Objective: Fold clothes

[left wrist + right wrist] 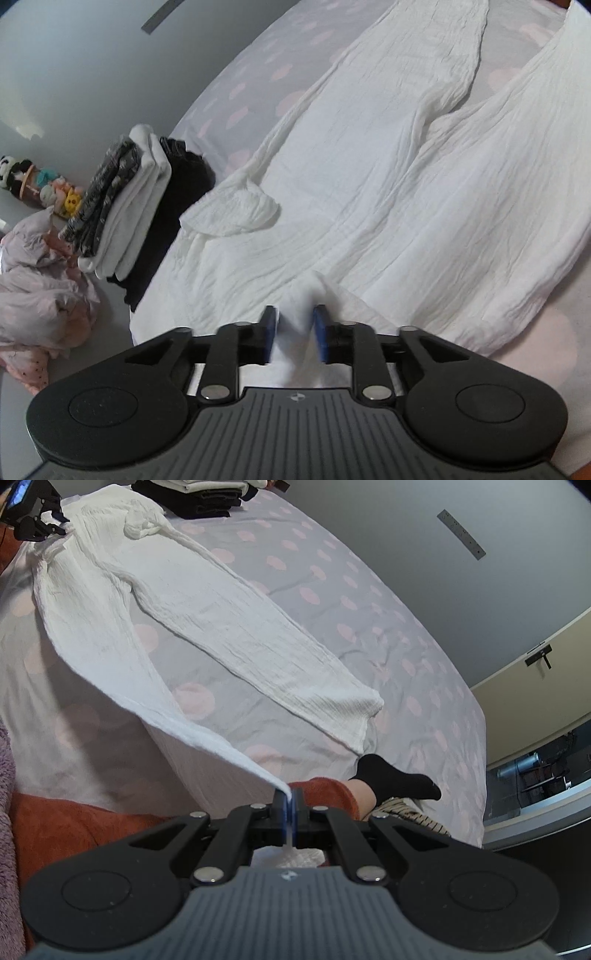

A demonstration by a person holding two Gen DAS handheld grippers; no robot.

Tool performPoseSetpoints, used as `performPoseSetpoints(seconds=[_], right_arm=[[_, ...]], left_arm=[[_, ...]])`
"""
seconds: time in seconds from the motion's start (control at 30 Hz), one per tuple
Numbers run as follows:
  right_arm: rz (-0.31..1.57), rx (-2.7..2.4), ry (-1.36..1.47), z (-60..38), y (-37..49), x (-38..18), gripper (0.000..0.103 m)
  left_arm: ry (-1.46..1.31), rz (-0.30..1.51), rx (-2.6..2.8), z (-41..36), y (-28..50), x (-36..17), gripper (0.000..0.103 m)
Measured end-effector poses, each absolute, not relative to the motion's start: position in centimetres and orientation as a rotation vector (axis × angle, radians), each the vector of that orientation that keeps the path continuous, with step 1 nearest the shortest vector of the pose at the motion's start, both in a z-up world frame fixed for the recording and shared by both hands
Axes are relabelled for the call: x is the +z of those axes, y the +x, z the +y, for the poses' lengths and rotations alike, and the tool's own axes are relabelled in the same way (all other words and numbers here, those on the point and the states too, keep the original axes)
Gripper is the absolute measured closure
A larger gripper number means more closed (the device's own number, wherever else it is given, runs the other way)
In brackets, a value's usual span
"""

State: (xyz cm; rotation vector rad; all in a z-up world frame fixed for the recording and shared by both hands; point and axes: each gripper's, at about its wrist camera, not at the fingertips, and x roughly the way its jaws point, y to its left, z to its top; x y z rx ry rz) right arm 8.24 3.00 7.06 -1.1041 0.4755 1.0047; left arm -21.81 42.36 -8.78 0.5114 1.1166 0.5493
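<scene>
White crinkled trousers [369,177] lie spread on the dotted bed sheet [351,590]. My left gripper [294,317] sits at the waist end. Its blue pads [320,332] stand apart, with a loose bunch of the white cloth between them and no visible squeeze. The right wrist view shows this gripper far off at the top left [51,522]. My right gripper [289,805] is shut on the hem corner of one trouser leg [155,701], which hangs lifted and stretched above the sheet. The other leg [258,653] lies flat on the bed.
A stack of folded clothes [129,199], black, white and patterned, stands at the bed's far corner. Crumpled pink bedding [40,288] and plush toys [33,181] lie beyond it. A person's foot in a black sock [399,779] and orange-red clothing [74,823] are near the right gripper.
</scene>
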Motion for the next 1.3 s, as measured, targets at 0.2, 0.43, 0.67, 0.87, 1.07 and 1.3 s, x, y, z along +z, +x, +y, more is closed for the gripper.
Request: performPoseSetpoints(seconds=[0.2, 0.43, 0.67, 0.87, 1.07, 1.3], right_arm=[[0.482, 1.004, -1.1, 3.5, 8.9, 6.6, 0.101], [0.477, 1.014, -1.108, 3.6, 8.9, 6.1, 0.1], [0.479, 1.005, -1.119, 3.3, 8.5, 6.1, 0.1], [0.479, 0.994, -1.114, 3.4, 8.6, 5.6, 0.1], [0.477, 0.98, -1.1, 2.8, 8.9, 5.5, 0.1], [0.454, 0.96, -1.068, 2.2, 9.4, 5.7, 0.1]], left_arm=[[0.579, 1.171, 0.452, 40.3, -24.1, -6.4, 0.053], [0.854, 1.332, 0.276, 36.8, -25.0, -12.6, 0.053], [0.883, 1.385, 0.279, 37.4, -24.2, -17.0, 0.053], [0.844, 1.38, 0.333, 37.1, -24.5, -16.7, 0.097], [0.805, 1.345, 0.4, 35.9, -27.5, -12.4, 0.098], [0.838, 1.316, 0.439, 34.5, -28.9, -9.8, 0.098]])
